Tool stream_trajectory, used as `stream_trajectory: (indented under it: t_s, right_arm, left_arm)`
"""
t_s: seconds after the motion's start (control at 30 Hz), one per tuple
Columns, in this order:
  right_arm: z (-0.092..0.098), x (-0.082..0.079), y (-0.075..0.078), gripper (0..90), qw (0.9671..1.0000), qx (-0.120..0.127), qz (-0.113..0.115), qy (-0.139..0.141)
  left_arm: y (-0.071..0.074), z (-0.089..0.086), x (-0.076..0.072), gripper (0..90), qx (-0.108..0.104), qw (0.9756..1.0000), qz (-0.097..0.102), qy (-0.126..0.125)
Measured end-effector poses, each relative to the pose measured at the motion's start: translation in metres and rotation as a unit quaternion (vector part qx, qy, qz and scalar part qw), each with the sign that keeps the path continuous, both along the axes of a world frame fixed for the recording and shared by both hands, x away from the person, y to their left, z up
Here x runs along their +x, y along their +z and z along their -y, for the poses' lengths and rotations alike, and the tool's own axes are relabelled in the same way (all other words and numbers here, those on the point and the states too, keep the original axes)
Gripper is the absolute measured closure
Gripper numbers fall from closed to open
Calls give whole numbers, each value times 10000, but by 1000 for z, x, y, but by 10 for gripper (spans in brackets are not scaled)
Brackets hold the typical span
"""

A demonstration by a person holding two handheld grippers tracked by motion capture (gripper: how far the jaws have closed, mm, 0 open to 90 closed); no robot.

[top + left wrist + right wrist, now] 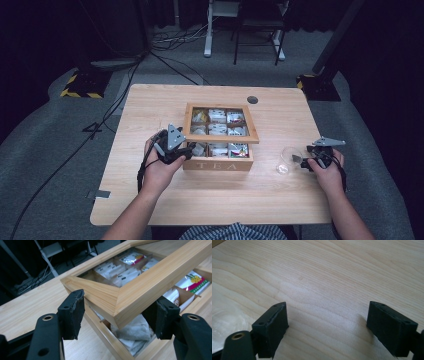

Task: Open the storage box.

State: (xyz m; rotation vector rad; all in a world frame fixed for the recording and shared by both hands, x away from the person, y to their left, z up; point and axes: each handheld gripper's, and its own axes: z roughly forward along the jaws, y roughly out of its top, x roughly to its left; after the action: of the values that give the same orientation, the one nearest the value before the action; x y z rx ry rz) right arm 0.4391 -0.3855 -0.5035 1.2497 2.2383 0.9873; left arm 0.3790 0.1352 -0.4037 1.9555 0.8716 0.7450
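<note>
A wooden tea box marked TEA stands mid-table, its compartments holding several tea bags. Its glass-paned lid is raised off the box at the front. My left gripper is at the lid's front left corner. In the left gripper view that corner of the lid sits wedged between the two pads of the left gripper. My right gripper rests low at the table's right side. The right gripper has its jaws wide apart over bare wood, with nothing between them.
A clear glass cup stands just left of the right gripper and shows as a pale blur of glass in the right gripper view. The wooden table has a round cable hole at the back. Chair and desk legs stand on the floor beyond.
</note>
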Motion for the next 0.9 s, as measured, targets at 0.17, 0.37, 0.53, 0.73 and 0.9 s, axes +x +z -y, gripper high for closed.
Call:
stream_trajectory:
  t_s: [0.17, 0.37, 0.53, 0.73, 0.9]
  right_arm:
    - [-3, -4, 1, 208, 9996, -95, 140, 218]
    - [-10, -11, 4, 279, 9994, -213, 237, 165]
    - [-13, -17, 15, 280, 9994, 33, 332, 121]
    - [-11, -28, 22, 296, 9998, 44, 205, 40]
    - [-2, -41, 28, 310, 9997, 114, 148, -126]
  left_arm:
    - [4, -1, 5, 370, 27, 10000, 58, 11]
    - [12, -3, 9, 436, 62, 9999, 161, 2]
    - [15, -3, 14, 463, 122, 9998, 178, 23]
    - [19, -5, 21, 512, 98, 9996, 246, 28]
    - [25, -9, 26, 554, -24, 9998, 209, 9]
